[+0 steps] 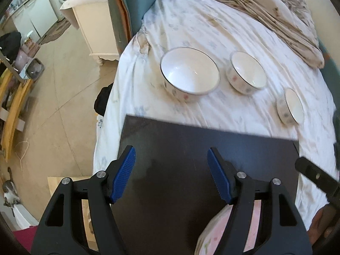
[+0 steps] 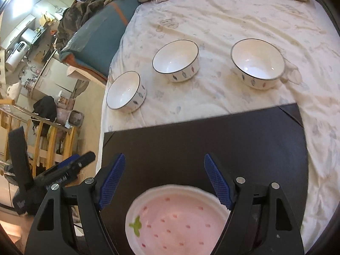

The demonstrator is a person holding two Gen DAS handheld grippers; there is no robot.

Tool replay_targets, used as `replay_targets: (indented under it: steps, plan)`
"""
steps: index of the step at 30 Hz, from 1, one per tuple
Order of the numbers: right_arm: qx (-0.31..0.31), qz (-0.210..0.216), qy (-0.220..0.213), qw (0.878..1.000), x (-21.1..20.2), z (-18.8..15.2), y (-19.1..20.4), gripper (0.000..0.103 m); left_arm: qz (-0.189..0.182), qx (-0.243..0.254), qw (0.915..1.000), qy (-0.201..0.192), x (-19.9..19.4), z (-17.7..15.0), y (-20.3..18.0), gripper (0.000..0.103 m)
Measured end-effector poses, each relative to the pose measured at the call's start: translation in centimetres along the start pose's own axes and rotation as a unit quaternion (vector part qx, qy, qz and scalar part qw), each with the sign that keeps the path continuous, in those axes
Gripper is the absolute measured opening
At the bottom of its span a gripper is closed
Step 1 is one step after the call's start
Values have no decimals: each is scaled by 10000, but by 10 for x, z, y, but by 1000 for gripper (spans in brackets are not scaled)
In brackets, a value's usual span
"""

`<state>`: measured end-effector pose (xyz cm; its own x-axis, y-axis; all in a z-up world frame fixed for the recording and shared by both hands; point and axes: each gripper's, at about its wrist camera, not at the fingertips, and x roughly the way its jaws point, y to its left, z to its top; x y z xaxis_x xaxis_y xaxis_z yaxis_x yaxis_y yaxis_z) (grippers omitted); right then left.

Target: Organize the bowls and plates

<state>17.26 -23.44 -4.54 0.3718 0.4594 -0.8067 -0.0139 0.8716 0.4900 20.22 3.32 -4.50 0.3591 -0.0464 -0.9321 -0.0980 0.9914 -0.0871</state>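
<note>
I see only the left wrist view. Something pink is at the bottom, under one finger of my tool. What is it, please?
Observer: It is a pink plate with a strawberry pattern, lying on the dark board.
Operator: Does the right tool grip it?
Observer: No. The right tool is open above the plate's far rim.
Operator: Is anything on the plate?
Observer: Nothing lies on the part that shows.

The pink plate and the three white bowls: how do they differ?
The pink plate is shallow with strawberry-like dots; the white bowls are deep with dark rims. The plate lies on the dark board; the bowls stand on the bedsheet. All are upright and empty.
</note>
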Motion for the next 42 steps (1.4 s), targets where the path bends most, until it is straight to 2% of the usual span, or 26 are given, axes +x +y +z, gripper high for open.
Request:
replay_targets:
  steps: [4, 8, 11, 12, 15, 18, 21, 22, 24, 26, 28, 29, 31, 34, 37, 42]
  plan:
    - [-1, -22, 81, 10000, 24, 23, 2, 79, -125, -117, 9999, 27, 18, 28, 8, 66]
    - [211, 160, 237, 9994, 52, 49, 2, 79, -145, -235, 9996, 33, 38, 59, 18, 66]
    - [199, 45, 405, 9990, 78, 69, 9, 79, -101, -217, 9997, 32, 56, 85, 22, 65]
    - [155, 17, 461, 9988, 87, 76, 13, 78, -98, -187, 9998, 42, 61, 91, 23, 61]
    - [49, 54, 582, 9983, 113, 96, 27, 71, -58, -160, 9998, 113, 77, 106, 27, 52]
    - [15, 31, 674, 9977, 139, 115, 38, 64, -102, -174, 9995, 229, 91, 116, 29, 50]
    - [23, 29, 774, 9970, 157, 124, 44, 53, -64, -102, 9996, 275, 101, 119, 27, 46]
    - [18, 39, 800, 9968, 162, 127, 46, 48, -77, -59, 9995, 315, 105, 120, 26, 37]
    - [28, 6, 898, 9960, 173, 129, 48, 42, -113, 28, 9989, 450, 114, 122, 23, 25]
    - [37, -13, 1002, 9950, 183, 131, 48, 32, -133, 55, 9987, 494, 118, 122, 21, 20]
    - [-13, -29, 1064, 9943, 190, 129, 52, 26, -262, 62, 9983, 515, 120, 121, 19, 9]
    - [-53, -42, 1083, 9941, 192, 129, 53, 22, -327, 87, 9980, 543, 121, 120, 17, 9]
    - [-160, -74, 1161, 9931, 198, 126, 59, 17, -165, 225, 9985, 480, 119, 118, 12, 8]
    - [-348, -280, 1063, 9933, 197, 123, 65, 16, -73, 195, 9987, 471, 112, 115, 9, 8]
    - [-394, -222, 1008, 9939, 189, 121, 67, 15, -193, 100, 9985, 507, 102, 109, 10, 8]
    - [-455, -181, 911, 9946, 161, 113, 71, 16, -163, 142, 9990, 387, 73, 92, 3, 8]
